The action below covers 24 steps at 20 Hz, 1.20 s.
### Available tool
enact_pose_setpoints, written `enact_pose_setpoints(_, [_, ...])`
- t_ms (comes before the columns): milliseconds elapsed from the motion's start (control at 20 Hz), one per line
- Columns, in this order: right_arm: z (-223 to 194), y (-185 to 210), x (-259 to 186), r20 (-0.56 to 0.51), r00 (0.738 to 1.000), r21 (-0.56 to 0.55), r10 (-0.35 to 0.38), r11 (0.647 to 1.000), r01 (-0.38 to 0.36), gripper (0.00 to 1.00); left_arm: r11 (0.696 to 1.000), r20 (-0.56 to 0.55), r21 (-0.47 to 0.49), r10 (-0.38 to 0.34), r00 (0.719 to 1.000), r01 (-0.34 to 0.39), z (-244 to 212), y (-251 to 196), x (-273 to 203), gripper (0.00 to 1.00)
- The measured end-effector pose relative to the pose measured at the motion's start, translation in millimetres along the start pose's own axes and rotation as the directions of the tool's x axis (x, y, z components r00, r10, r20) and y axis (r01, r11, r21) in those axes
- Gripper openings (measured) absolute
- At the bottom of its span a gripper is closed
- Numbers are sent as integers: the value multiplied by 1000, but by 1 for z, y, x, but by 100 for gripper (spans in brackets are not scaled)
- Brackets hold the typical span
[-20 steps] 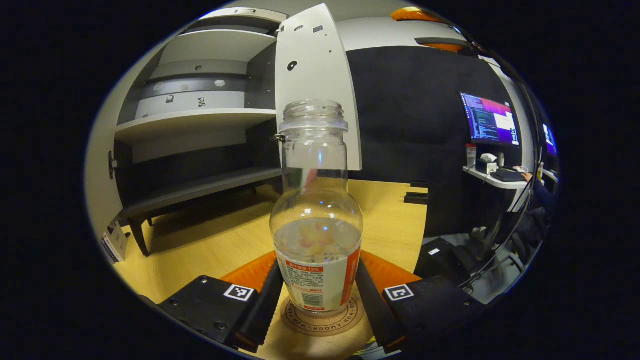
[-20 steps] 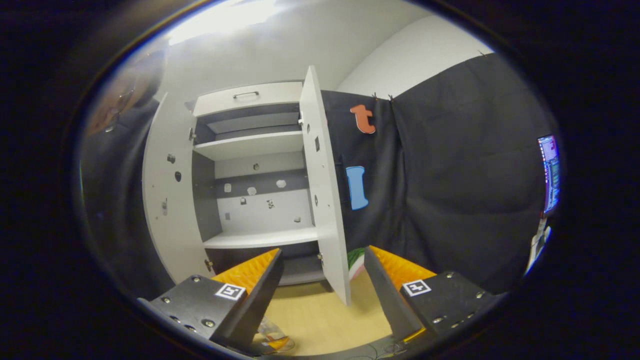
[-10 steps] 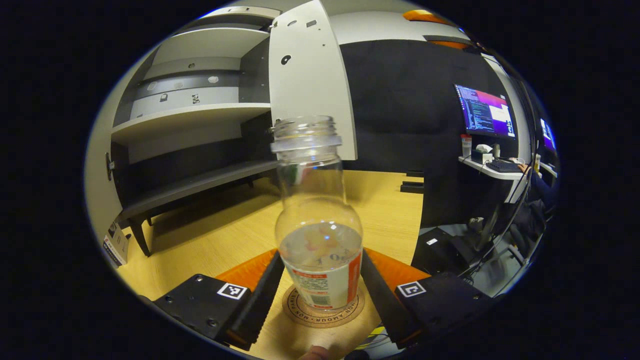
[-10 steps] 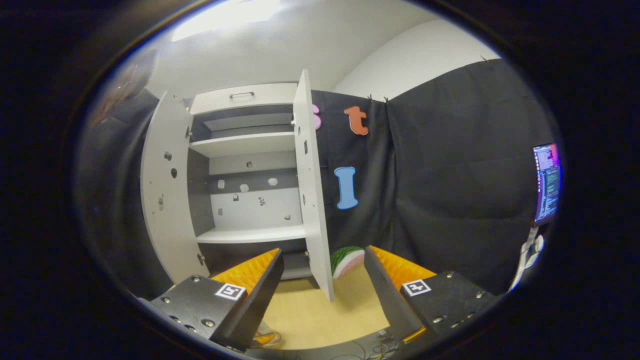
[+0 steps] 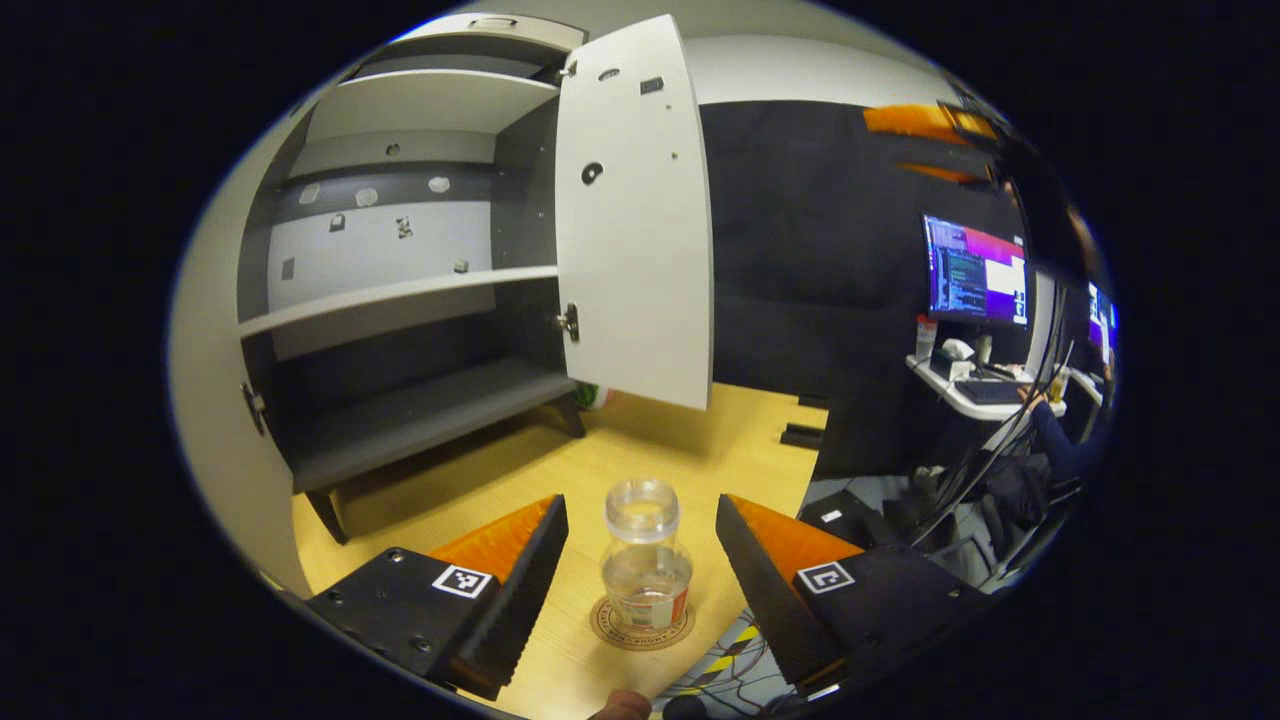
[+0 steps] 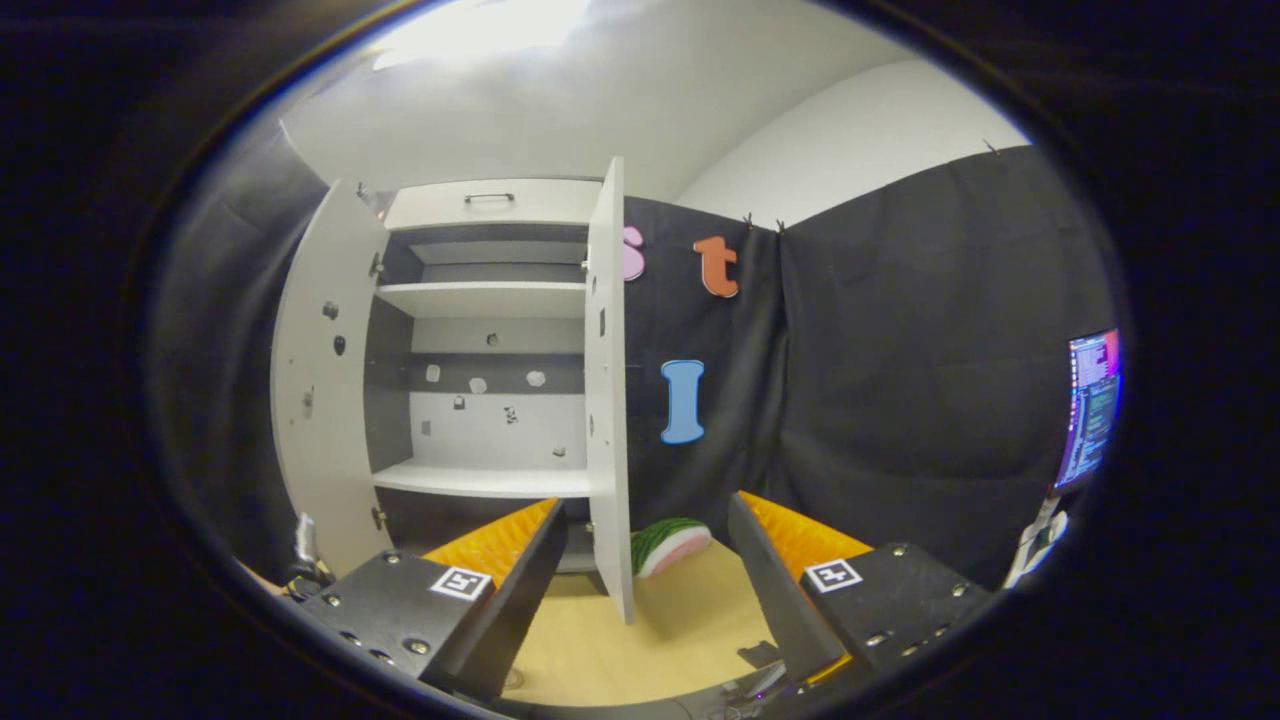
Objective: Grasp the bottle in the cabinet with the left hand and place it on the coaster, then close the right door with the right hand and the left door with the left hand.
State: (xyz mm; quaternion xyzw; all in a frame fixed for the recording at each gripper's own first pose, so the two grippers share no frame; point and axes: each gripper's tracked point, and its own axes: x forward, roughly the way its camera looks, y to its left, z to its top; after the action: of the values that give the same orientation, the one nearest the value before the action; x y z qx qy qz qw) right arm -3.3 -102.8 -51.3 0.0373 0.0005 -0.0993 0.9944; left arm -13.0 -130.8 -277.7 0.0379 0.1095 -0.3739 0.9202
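Note:
A clear uncapped bottle (image 5: 645,565) with a little liquid and a label stands upright on the round cork coaster (image 5: 612,632) on the wooden table. My left gripper (image 5: 640,505) is open, drawn back and above it, with a finger on each side and no contact. The white cabinet (image 5: 400,300) is open; its right door (image 5: 635,210) swings out toward me. In the right gripper view the cabinet (image 6: 480,400) shows both doors open, the right door (image 6: 606,400) edge-on and the left door (image 6: 322,380) at the left. My right gripper (image 6: 645,510) is open and holds nothing.
A watermelon-slice toy (image 6: 668,545) lies on the table by the right door's foot. A monitor (image 5: 975,270) and a desk with a person's arm (image 5: 1060,450) are off to the right. Cables (image 5: 715,655) hang at the table's near edge.
My left gripper let go of the bottle and pulled back and up, leaving it standing on the coaster. The right gripper view shifted so the right door now shows edge-on.

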Motion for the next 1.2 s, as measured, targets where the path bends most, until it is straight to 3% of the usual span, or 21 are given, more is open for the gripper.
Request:
enact_pose_setpoints(50, [2, 0, 5, -4, 1000, 26, 5, 1000, -5, 94, 1000, 25, 9, 1, 1000, -1, 24, -3, -11, 95])
enact_pose_setpoints(100, [0, 2, 9, -12, 1000, 39, 14, 999, -13, 98, 1000, 51, 26, 9, 999, -10, 49, -3, -16, 95])
enact_pose_setpoints(300, [4, -29, 42, -41, 999, -2, -27, 1000, 27, 98, 999, 138, 31, 22, 990, -26, 139, 4, -55, 95])
enact_pose_setpoints(550, [35, -55, 90, -1, 1000, -69, -3, 998, 3, 98, 995, 200, -29, 100, 975, -96, 202, 39, -83, 95])
enact_pose_setpoints(700, [58, -79, 123, 25, 1000, -63, -8, 998, 10, 98, 988, 225, -46, 156, 962, -150, 217, 61, -105, 95])
enact_pose_setpoints(850, [71, -103, 167, 35, 999, -35, -30, 999, 31, 98, 966, 233, -53, 260, 937, -255, 221, 94, -129, 96])
enact_pose_setpoints(1000, [63, -119, 216, 8, 999, 13, -51, 999, 51, 98, 953, 218, -82, 302, 928, -291, 211, 110, -146, 96])
enact_pose_setpoints(1050, [57, -122, 232, -12, 998, 28, -56, 998, 56, 94, 942, 220, -88, 335, 916, -323, 210, 120, -153, 96])
enact_pose_setpoints(1100, [53, -121, 244, -30, 998, 32, -53, 998, 53, 98, 934, 215, -92, 358, 908, -346, 206, 130, -159, 98])
enact_pose_setpoints(1200, [44, -112, 268, -48, 998, 13, -47, 999, 48, 98, 917, 194, -114, 399, 896, -383, 195, 143, -171, 98])
